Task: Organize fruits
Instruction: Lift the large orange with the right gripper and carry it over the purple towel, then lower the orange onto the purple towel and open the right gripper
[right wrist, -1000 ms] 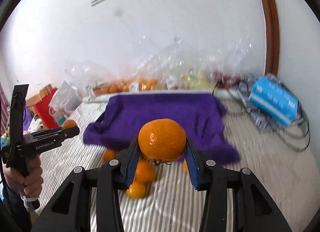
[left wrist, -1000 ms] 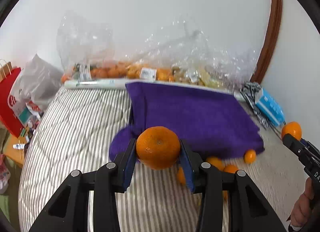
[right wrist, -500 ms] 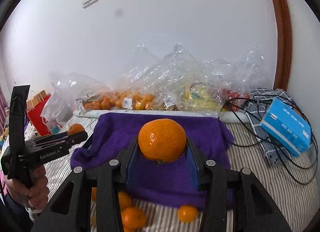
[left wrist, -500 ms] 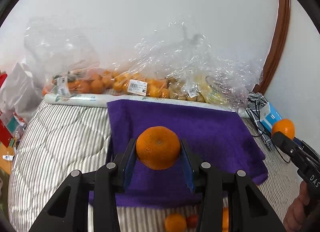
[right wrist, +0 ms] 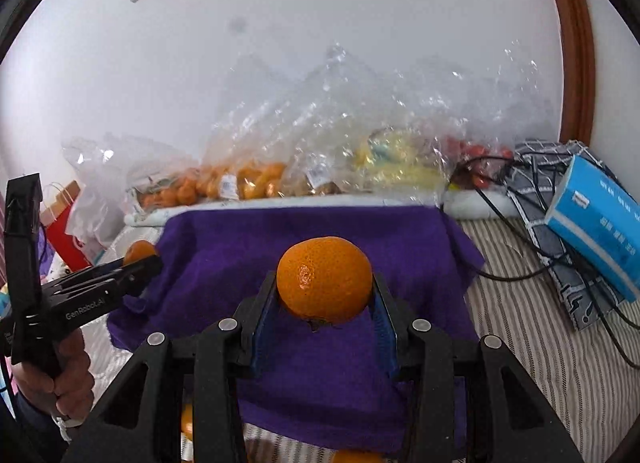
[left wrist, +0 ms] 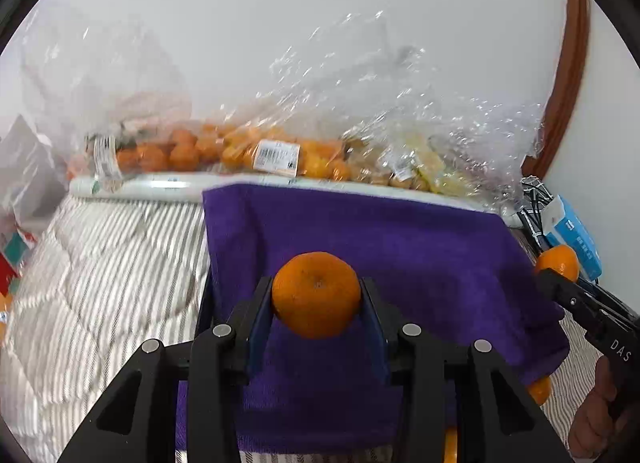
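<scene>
My left gripper (left wrist: 317,295) is shut on an orange mandarin (left wrist: 316,293) and holds it above the purple towel (left wrist: 400,247) spread on the striped bed. My right gripper (right wrist: 325,295) is shut on a second mandarin (right wrist: 325,289) above the same towel (right wrist: 240,247). Each gripper shows in the other's view, the right one (left wrist: 554,269) at the towel's right edge, the left one (right wrist: 140,257) at its left edge. A loose mandarin (left wrist: 539,390) peeks out at the towel's near right edge, and another (right wrist: 352,456) lies by its front edge.
Clear plastic bags of mandarins (left wrist: 224,151) and other fruit (right wrist: 396,167) line the wall behind the towel. A blue tissue box (right wrist: 596,223), black cables (right wrist: 520,263) and a checked cloth lie on the right. A red paper bag (right wrist: 64,219) stands at the left.
Both grippers have moved forward and up over the purple towel with their mandarins held. The loose mandarins on the bed have slipped below and behind the fingers.
</scene>
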Motion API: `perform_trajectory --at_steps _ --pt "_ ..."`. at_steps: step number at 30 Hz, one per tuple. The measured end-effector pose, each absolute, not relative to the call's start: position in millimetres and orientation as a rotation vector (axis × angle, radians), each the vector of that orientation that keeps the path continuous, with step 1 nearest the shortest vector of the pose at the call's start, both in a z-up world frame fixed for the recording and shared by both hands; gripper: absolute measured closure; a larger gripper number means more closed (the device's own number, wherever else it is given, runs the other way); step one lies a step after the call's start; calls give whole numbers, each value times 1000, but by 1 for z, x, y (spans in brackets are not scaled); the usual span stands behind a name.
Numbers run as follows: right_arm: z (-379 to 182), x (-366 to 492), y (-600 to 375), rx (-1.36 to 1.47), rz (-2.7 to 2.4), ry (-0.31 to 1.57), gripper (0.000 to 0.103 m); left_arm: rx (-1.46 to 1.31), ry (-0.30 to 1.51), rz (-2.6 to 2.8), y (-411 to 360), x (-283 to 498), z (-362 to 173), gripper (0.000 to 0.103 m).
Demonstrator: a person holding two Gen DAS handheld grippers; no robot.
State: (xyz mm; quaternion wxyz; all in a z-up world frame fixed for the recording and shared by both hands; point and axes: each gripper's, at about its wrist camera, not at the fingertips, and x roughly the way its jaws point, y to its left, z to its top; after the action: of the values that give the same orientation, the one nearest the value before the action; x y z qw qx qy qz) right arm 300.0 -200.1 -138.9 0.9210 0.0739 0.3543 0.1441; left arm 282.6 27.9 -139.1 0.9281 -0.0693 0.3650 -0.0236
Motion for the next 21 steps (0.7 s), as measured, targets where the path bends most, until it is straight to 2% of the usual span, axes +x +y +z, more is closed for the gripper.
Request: perform_trajectory --at_steps 21 --pt "-179 312 -190 124 301 870 60 -117 839 -40 25 291 -170 63"
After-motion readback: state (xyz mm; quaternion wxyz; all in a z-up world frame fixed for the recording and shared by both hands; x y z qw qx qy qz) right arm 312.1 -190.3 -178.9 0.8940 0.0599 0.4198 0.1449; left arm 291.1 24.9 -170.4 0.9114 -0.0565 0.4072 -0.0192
